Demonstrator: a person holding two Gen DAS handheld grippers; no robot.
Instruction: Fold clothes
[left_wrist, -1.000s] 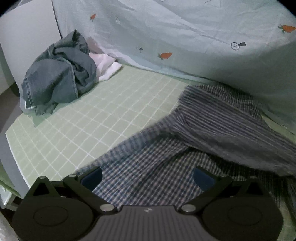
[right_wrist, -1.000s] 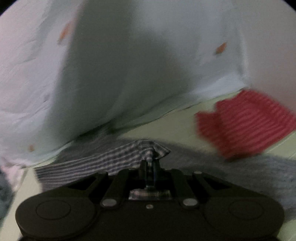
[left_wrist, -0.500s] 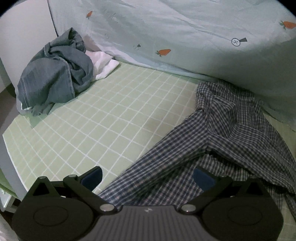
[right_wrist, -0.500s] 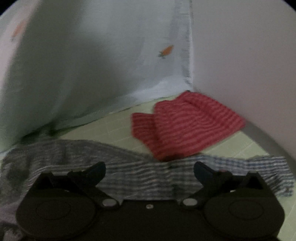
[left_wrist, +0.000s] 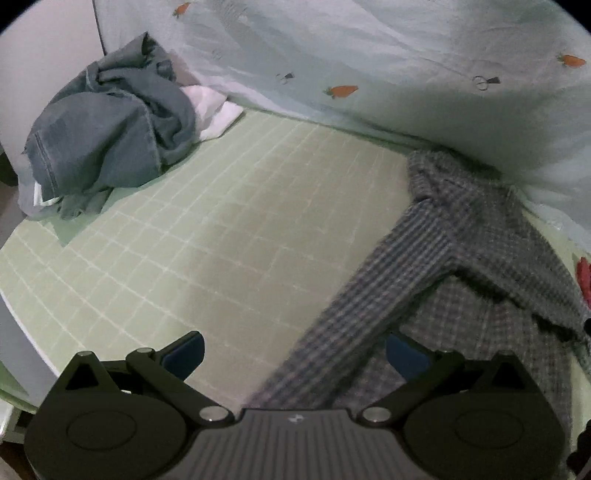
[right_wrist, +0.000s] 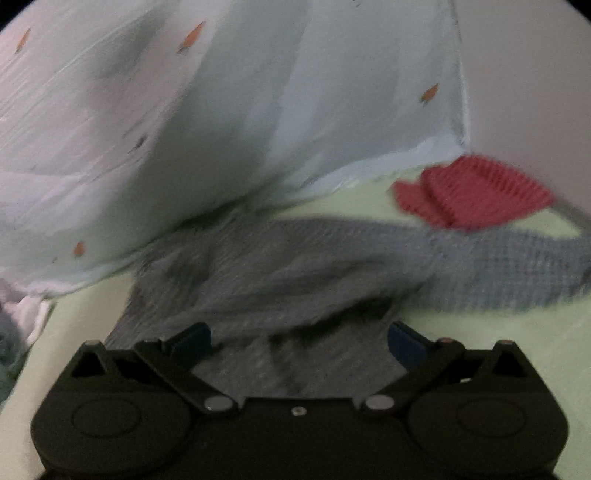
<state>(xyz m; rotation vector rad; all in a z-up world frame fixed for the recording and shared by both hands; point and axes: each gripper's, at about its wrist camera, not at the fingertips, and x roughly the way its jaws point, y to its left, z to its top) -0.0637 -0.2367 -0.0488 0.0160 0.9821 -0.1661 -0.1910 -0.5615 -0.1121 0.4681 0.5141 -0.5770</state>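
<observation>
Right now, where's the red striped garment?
In the right wrist view, the red striped garment lies at the far right of the green grid sheet, beside the checked shirt, near the carrot-print cover.

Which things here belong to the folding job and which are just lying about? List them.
In the job:
checked shirt
left hand-held gripper, open
right hand-held gripper, open

Lying about:
denim heap
white cloth
red striped cloth
carrot-print sheet
</observation>
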